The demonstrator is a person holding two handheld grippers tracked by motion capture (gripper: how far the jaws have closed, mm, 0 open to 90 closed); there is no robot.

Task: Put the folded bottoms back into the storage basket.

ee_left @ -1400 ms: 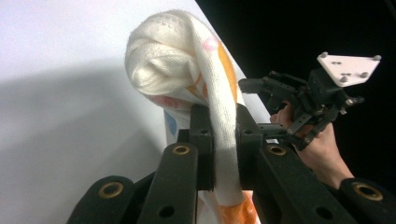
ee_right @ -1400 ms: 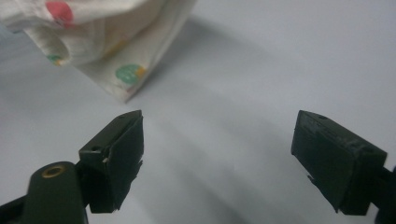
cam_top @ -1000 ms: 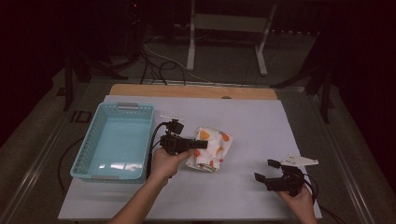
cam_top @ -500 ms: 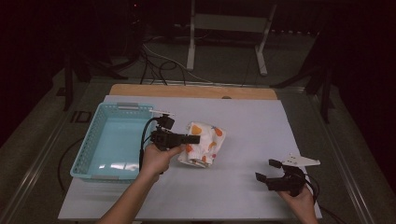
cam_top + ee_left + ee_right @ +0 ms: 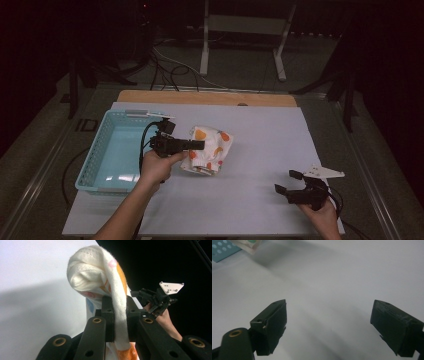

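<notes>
Left gripper (image 5: pixel 119 315) pinches a fold of the patterned cloth (image 5: pixel 212 150) — just beside the blue basket (image 5: pixel 97 162). Right gripper (image 5: pixel 332 325) over bare table (image 5: pixel 260 130) — jaws spread wide.

Readable text: I find none in any view.
Cloth (image 5: pixel 117 287) in my left gripper (image 5: pixel 120 315): printed colour patches, no lettering.
Basket (image 5: pixel 100 155): no label legible.
</notes>
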